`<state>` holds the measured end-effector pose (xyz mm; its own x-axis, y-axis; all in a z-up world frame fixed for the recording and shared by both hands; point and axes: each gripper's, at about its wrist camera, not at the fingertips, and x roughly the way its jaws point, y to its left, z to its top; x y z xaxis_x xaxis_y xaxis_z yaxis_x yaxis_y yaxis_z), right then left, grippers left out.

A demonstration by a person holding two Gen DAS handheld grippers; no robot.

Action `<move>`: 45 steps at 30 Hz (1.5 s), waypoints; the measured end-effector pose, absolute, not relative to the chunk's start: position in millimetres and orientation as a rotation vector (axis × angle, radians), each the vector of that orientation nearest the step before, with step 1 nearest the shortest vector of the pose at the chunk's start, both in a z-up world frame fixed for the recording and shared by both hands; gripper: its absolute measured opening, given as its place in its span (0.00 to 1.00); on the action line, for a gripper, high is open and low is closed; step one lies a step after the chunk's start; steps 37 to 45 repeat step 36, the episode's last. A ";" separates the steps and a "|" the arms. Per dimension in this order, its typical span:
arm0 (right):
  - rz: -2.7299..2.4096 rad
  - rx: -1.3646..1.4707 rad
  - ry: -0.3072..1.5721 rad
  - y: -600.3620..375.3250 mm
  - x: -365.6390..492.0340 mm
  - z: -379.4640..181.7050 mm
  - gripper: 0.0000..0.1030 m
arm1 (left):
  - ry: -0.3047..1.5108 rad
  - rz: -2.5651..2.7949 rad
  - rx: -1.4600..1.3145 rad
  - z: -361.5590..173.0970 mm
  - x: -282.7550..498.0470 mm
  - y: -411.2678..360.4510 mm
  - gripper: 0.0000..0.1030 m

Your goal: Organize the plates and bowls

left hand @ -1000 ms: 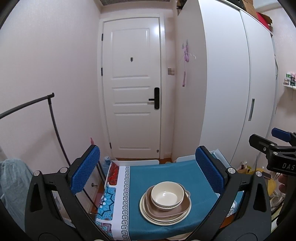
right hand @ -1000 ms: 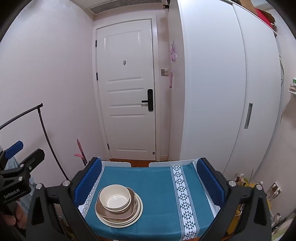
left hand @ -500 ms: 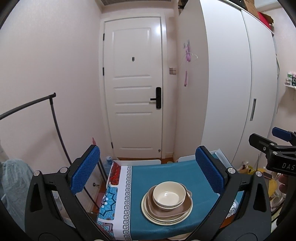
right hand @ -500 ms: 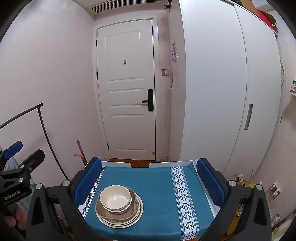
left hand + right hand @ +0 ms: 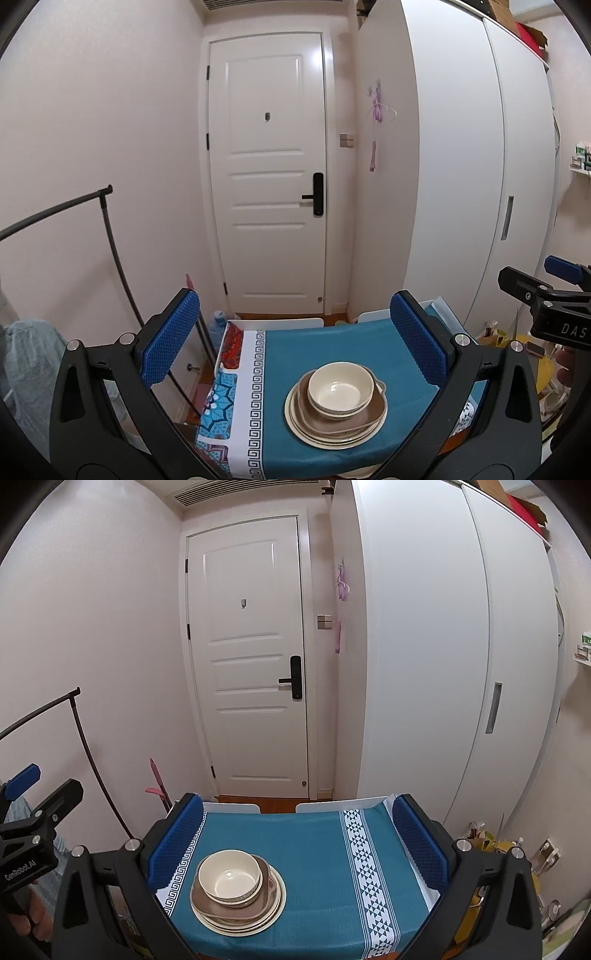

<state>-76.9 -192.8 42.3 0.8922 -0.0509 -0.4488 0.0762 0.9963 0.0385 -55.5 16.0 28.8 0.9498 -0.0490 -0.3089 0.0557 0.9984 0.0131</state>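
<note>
A cream bowl point(image 5: 340, 386) sits nested in a stack of plates point(image 5: 335, 421) on a small desk point(image 5: 332, 339) draped with a teal cloth point(image 5: 306, 842), facing a white door point(image 5: 271, 177) in a narrow hallway. The stack stands towards the near edge of the desk, left of centre in the right wrist view, with most of the cloth to its right bare. Under the bowl lies a brown dish point(image 5: 236, 904), then cream plates widening downward, the largest at the bottom, an order that keeps the pile steady and compact.

The left gripper point(image 5: 295, 339) hangs above and short of the stack, its blue-padded fingers point(image 5: 171, 336) spread wide and holding nothing; the bowl shows between them, lower in the frame. The right gripper point(image 5: 303, 842) hovers likewise, fingers point(image 5: 417, 843) fully apart and empty, with the stack off beside its left finger. Each tool appears at the edge of the other's view, so the two are held side by side, well clear of the crockery.

With everything already nested by size, the sorting looks either finished or not yet begun; the pictures cannot settle which. Any lift would best start with the bowl on top, taken by its rim. A wardrobe point(image 5: 461, 166) fills the right wall, and a black rail point(image 5: 55, 210) curves along the left.
</note>
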 end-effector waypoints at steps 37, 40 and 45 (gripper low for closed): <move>-0.063 0.045 0.483 -187.1 -63.7 41.1 0.99 | 0.288 -0.008 0.041 27.3 -46.4 21.0 1.00; -0.063 0.045 0.483 -187.1 -63.7 41.1 0.99 | 0.288 -0.008 0.041 27.3 -46.4 21.0 1.00; -0.063 0.045 0.483 -187.1 -63.7 41.1 0.99 | 0.288 -0.008 0.041 27.3 -46.4 21.0 1.00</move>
